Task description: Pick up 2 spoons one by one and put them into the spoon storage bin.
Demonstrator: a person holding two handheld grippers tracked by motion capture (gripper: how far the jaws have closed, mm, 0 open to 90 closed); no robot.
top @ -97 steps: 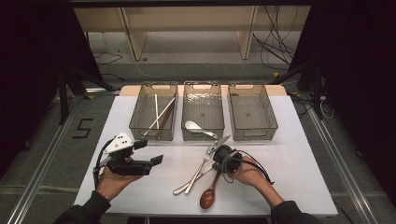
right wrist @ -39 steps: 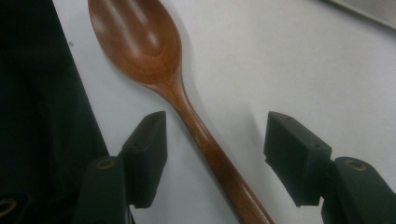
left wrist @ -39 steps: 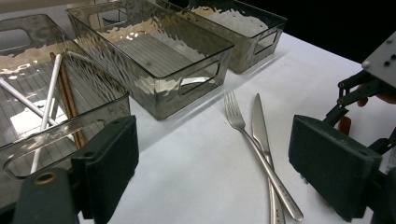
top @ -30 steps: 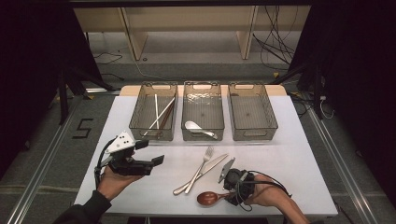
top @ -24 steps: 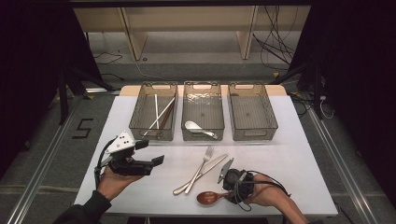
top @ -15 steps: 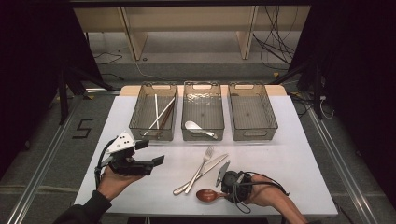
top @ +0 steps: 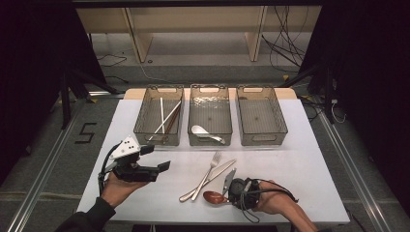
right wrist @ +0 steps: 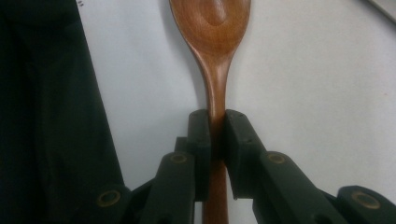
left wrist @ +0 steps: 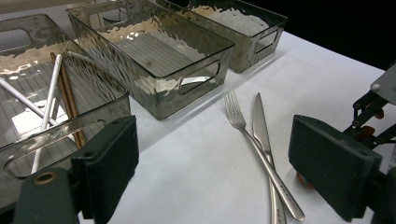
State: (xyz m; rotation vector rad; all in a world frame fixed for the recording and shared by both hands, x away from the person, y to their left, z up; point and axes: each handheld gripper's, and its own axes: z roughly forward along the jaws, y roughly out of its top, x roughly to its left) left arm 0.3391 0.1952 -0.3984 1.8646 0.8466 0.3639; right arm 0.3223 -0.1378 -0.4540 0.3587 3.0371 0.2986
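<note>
Wooden spoon (right wrist: 215, 56) lies flat on the white surface (top: 309, 164), handle pinched between the right hand-held gripper (right wrist: 217, 126) pads, bowl sticking out ahead of the tips. Jaws have just been closing and now press on the handle. Fork (top: 209, 170) and knife (top: 217, 173) lie just beside it. Left hand-held gripper (top: 162, 166) is wide open, holding nothing, well apart.

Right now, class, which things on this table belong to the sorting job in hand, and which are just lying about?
In the job:
- wooden spoon, clamped in the right hand-held gripper, whose jaws have just been closing on its handle
- three clear bins

Lying about for now:
- fork and knife, crossed on the table
- left hand-held gripper, open, holding nothing
</note>
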